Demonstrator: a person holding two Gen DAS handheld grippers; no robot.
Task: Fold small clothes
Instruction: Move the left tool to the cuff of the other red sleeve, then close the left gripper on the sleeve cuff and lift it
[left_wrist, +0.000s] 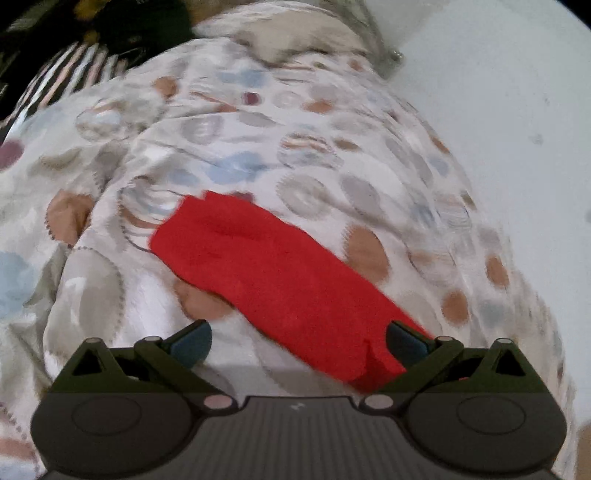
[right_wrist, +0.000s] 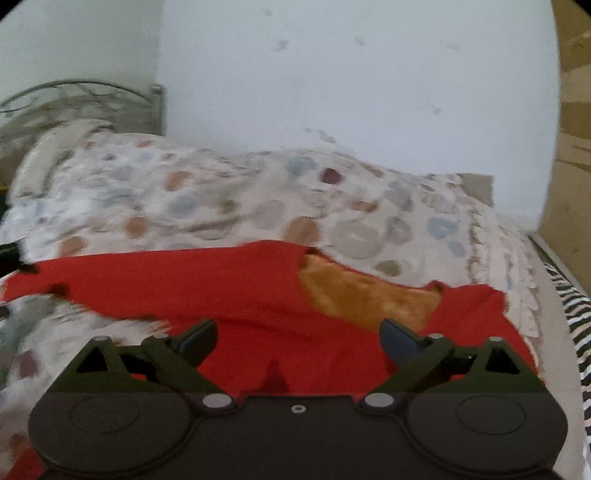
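White wall (right_wrist: 351, 92) closes off the far side of a bed covered by a rumpled duvet (left_wrist: 314, 122) printed with blue, grey, tan and maroon spots; both views are blurred.

Seen from the left wrist, the left gripper (left_wrist: 297, 341) has its two blue-tipped fingers (left_wrist: 192, 341) spread wide apart, with nothing between them. Just ahead of it, a strip of the red garment (left_wrist: 266, 273) lies flat on the duvet, running from the gripper's right fingertip diagonally away to the front left. The near end of the strip passes beside and under the right finger; whether it touches the pad cannot be told. Farther out and to the left sits a striped black-and-white cloth (left_wrist: 70, 74), with dark items behind it. Far ahead and to the right, a metal bedpost (left_wrist: 393, 55) meets the wall.

Seen from the right wrist, the right gripper (right_wrist: 297, 339) is likewise spread open, its fingers (right_wrist: 197, 338) holding nothing. The red garment (right_wrist: 166, 284) lies directly under and ahead of it, stretching well out to the left as a long band and reaching past the right finger too. Just ahead of the right finger, the neck opening shows an orange-brown lining (right_wrist: 365, 295). Beyond the garment the spotted duvet heaps up toward the wall. At the far left stands a curved metal headboard (right_wrist: 74, 96); at the right edge are a striped cloth (right_wrist: 576, 317) and a brown cardboard-coloured surface (right_wrist: 572, 147).
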